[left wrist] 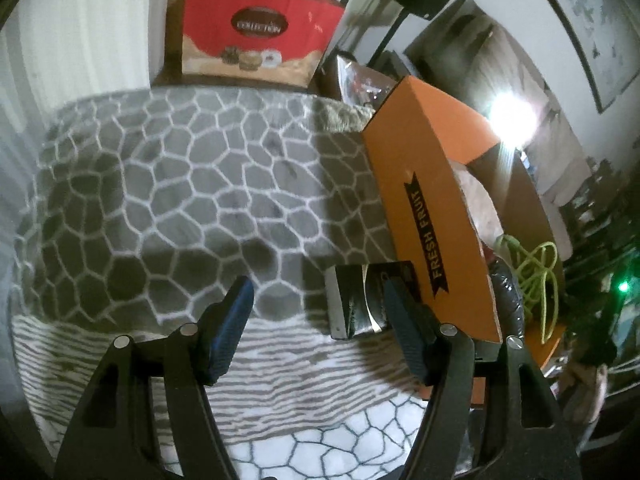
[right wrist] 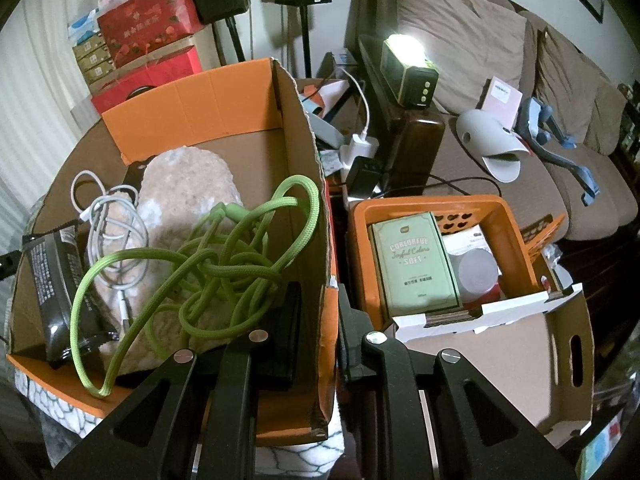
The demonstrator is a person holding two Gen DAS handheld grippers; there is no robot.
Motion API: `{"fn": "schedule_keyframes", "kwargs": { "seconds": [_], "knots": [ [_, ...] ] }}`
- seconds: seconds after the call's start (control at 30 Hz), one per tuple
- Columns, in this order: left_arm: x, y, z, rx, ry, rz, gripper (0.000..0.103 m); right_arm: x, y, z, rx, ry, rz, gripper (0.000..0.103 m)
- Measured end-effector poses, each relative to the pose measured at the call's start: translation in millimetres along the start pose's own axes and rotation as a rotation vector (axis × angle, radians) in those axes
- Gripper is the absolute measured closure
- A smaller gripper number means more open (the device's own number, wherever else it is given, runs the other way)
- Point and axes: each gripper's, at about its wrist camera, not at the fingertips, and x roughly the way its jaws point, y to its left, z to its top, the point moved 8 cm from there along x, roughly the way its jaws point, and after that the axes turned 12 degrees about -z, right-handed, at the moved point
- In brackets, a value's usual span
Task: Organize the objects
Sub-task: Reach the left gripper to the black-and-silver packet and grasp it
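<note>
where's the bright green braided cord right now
In the right wrist view, the tangled green braided cord lies inside the orange cardboard box, draped over a pinkish fuzzy slipper, right of the white cable.

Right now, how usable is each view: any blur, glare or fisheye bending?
Left wrist: motion-smeared grey honeycomb blanket, lamp flare over the orange cardboard fruit box. Right wrist: sharp, tangled green braided cord crisp, small lamp hotspot. Both bend towards the edges.

Orange box (left wrist: 424,216) hides the silver packet's (left wrist: 352,300) right edge
</note>
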Motion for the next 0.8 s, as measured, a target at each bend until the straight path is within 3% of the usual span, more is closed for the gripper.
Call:
{"fn": "schedule_keyframes", "kwargs": {
  "seconds": [0.33,0.8],
  "knots": [
    [27,-5,-12,-0.108,0.052,-0.162,0.038,0,0,0,0.0,0.0,0.0,0.088],
    [46,-8,-23,-0.193,0.063,-0.281,0.038,0,0,0,0.001,0.0,0.0,0.088]
  ]
}}
